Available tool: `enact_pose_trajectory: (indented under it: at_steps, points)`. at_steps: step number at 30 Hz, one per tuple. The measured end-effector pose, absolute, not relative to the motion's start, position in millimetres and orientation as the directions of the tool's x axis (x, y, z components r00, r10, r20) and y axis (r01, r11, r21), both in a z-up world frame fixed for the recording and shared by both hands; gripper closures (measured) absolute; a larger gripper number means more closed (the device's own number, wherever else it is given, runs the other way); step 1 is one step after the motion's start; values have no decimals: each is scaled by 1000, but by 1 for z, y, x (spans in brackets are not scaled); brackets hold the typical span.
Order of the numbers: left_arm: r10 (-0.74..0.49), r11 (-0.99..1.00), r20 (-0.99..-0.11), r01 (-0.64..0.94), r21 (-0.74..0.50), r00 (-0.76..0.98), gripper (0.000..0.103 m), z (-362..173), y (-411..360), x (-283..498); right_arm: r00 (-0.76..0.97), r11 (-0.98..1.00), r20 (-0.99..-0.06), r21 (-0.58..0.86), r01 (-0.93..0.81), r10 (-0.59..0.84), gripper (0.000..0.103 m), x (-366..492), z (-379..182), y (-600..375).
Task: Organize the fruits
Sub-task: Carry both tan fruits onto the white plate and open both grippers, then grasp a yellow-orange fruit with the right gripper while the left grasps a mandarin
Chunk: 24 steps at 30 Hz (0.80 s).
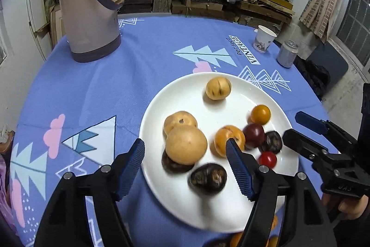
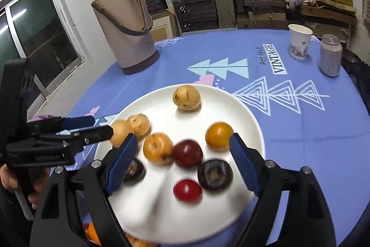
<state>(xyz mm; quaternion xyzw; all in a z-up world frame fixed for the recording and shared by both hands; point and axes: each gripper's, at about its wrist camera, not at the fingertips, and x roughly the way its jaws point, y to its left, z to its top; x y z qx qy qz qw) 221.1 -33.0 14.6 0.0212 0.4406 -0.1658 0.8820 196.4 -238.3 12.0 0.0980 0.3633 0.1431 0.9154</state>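
A white plate (image 1: 185, 207) (image 2: 150, 212) on the blue tablecloth holds several fruits: tan loquats (image 1: 186, 145) (image 2: 186, 97), an orange fruit (image 1: 260, 114) (image 2: 219, 134), a dark red plum (image 1: 254, 134) (image 2: 187, 153), dark chestnuts (image 1: 208, 178) (image 2: 215, 174) and a red cherry tomato (image 1: 267, 159) (image 2: 187, 190). My left gripper (image 1: 185, 168) is open over the plate's near left, around a tan loquat. My right gripper (image 2: 182, 163) is open over the plum, chestnut and tomato. It also shows in the left wrist view (image 1: 298, 129), and the left gripper shows in the right wrist view (image 2: 99, 125).
A beige thermos (image 1: 90, 6) (image 2: 124, 27) stands at the far left. A paper cup (image 1: 264, 38) (image 2: 299, 41) and a can (image 1: 287, 53) (image 2: 330, 54) stand at the far right. More orange fruit (image 1: 238, 240) (image 2: 92, 233) lies below the plate's near rim. Shelves of boxes stand behind.
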Motion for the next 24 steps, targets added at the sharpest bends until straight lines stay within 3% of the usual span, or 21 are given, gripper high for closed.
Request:
enact_pose_trajectory:
  at_steps: [2,16,24]
  points:
    - [-274,944,-783,312,-108,558,26,16,-31,213,705,944,-633,279,-178,320,16,179,14,-242]
    - [-251,946,-798,313,-83,547,22,1,-5,130,643,946,-699,289,-146,313,16,73,-17,-255]
    - [-264,947,-818,298,-119,511,19,-16,6,101,625,936,-698,245,-253,351,16,33,-16,-234]
